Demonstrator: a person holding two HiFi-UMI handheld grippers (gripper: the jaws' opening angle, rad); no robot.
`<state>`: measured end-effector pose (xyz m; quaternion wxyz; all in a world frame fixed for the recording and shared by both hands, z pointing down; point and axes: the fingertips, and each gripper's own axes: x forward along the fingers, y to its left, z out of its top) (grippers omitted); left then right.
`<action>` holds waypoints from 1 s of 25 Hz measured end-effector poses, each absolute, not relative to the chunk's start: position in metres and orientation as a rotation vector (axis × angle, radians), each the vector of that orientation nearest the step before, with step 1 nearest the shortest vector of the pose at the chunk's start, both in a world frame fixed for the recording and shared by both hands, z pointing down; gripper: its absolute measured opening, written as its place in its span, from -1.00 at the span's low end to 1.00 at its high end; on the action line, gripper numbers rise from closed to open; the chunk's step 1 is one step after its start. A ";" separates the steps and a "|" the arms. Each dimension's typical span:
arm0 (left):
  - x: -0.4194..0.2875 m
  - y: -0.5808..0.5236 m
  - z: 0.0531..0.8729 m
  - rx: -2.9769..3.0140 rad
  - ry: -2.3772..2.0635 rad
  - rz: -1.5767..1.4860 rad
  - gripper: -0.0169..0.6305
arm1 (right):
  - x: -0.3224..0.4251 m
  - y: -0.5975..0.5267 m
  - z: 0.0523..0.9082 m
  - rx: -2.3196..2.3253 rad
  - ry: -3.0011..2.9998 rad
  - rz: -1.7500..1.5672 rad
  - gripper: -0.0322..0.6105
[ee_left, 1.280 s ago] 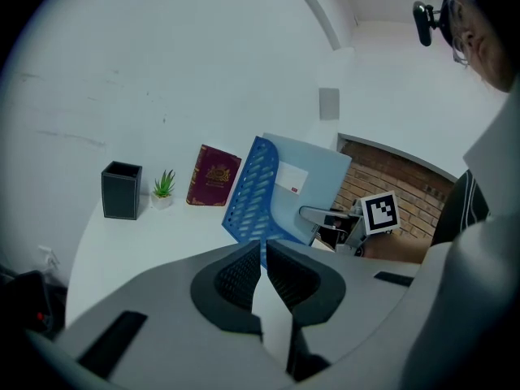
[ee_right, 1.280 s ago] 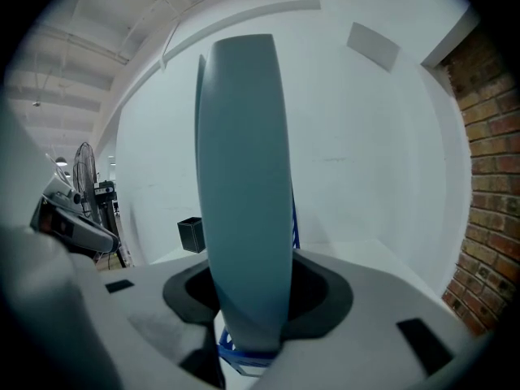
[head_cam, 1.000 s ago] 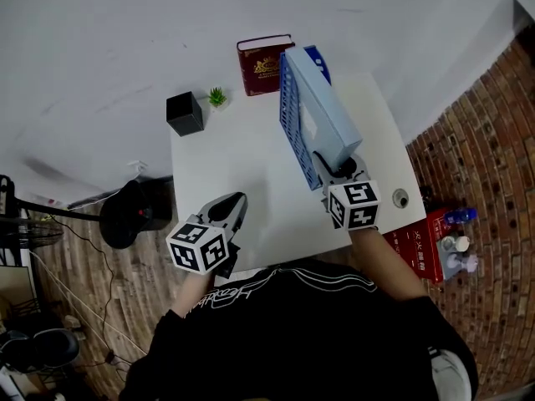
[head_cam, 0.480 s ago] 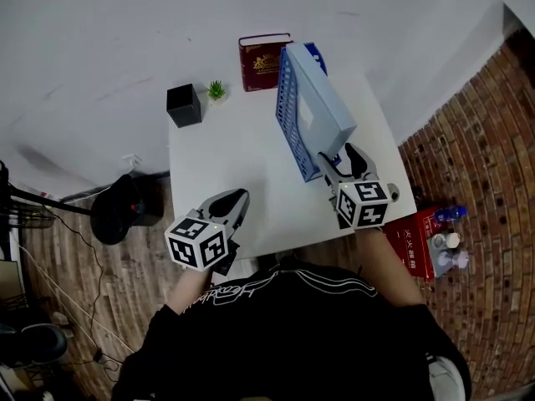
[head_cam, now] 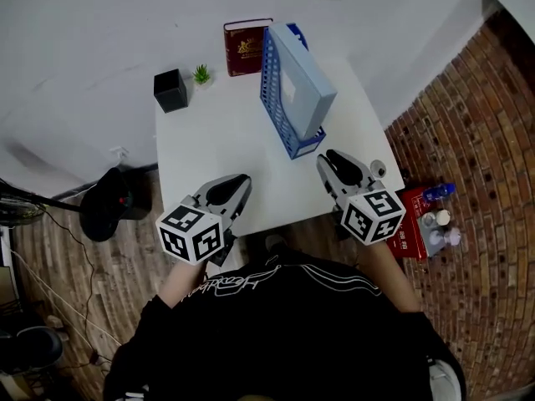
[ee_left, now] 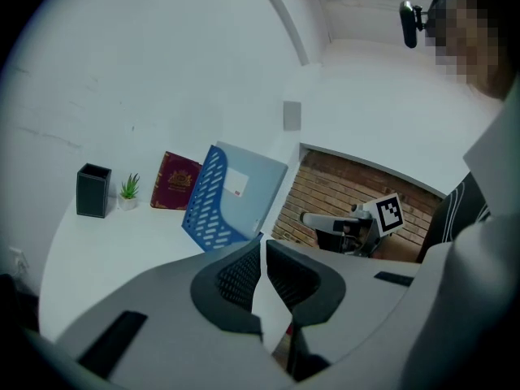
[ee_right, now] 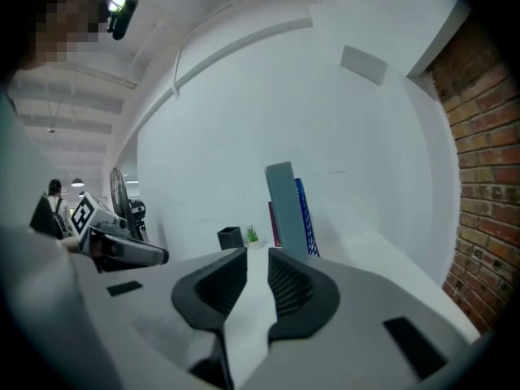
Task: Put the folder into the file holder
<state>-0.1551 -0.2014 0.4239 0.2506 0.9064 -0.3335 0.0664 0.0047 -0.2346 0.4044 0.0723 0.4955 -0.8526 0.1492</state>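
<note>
Right tongs (head_cam: 328,159) withdrawn from folder (head_cam: 305,86), closing empty

Table (head_cam: 226,140) set against wall. Holder (head_cam: 276,98) on table, right of centre, running front to back. Folder (head_cam: 305,86) upright in holder. Book (head_cam: 242,47) upright at wall, just behind holder's far end. Plant (head_cam: 201,74) left of book. Box (head_cam: 170,90) just left of plant, at back left corner. Carton (head_cam: 411,232) on floor right of table, bottles (head_cam: 439,220) beside it.
</note>
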 end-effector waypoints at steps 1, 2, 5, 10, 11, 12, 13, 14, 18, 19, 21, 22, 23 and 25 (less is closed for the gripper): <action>-0.153 -0.198 0.420 2.480 -0.899 0.176 -0.80 | 0.002 -0.227 0.402 1.483 -2.580 0.451 -0.71; -0.151 -0.194 0.417 2.492 -0.891 0.172 -0.80 | 0.000 -0.219 0.400 1.480 -2.596 0.455 -0.82; -0.147 -0.182 0.407 2.519 -0.867 0.158 -0.80 | -0.007 -0.199 0.397 1.441 -2.646 0.466 -0.90; -0.144 -0.169 0.402 2.554 -0.847 0.185 -0.80 | -0.022 -0.176 0.404 1.336 -2.673 0.525 -0.90; -0.143 -0.167 0.403 2.557 -0.843 0.192 -0.80 | -0.025 -0.174 0.404 1.322 -2.674 0.512 -0.90; -0.143 -0.166 0.403 2.559 -0.837 0.192 -0.80 | -0.028 -0.171 0.404 1.307 -2.680 0.502 -0.89; -0.143 -0.164 0.402 2.559 -0.832 0.188 -0.80 | -0.031 -0.170 0.403 1.294 -2.688 0.503 -0.89; -0.143 -0.163 0.402 2.560 -0.828 0.184 -0.80 | -0.033 -0.169 0.402 1.283 -2.697 0.512 -0.89; -0.142 -0.161 0.403 2.560 -0.823 0.184 -0.80 | -0.036 -0.166 0.405 1.259 -2.701 0.529 -0.89; -0.142 -0.161 0.404 2.558 -0.823 0.185 -0.80 | -0.037 -0.166 0.407 1.252 -2.703 0.539 -0.89; -0.142 -0.162 0.407 2.551 -0.825 0.191 -0.80 | -0.038 -0.167 0.412 1.240 -2.705 0.562 -0.89; -0.142 -0.163 0.409 2.547 -0.826 0.194 -0.80 | -0.039 -0.168 0.415 1.234 -2.703 0.571 -0.89; -0.142 -0.164 0.410 2.543 -0.827 0.197 -0.80 | -0.039 -0.168 0.417 1.229 -2.702 0.578 -0.89; -0.141 -0.166 0.412 2.538 -0.828 0.202 -0.80 | -0.039 -0.171 0.418 1.222 -2.704 0.587 -0.89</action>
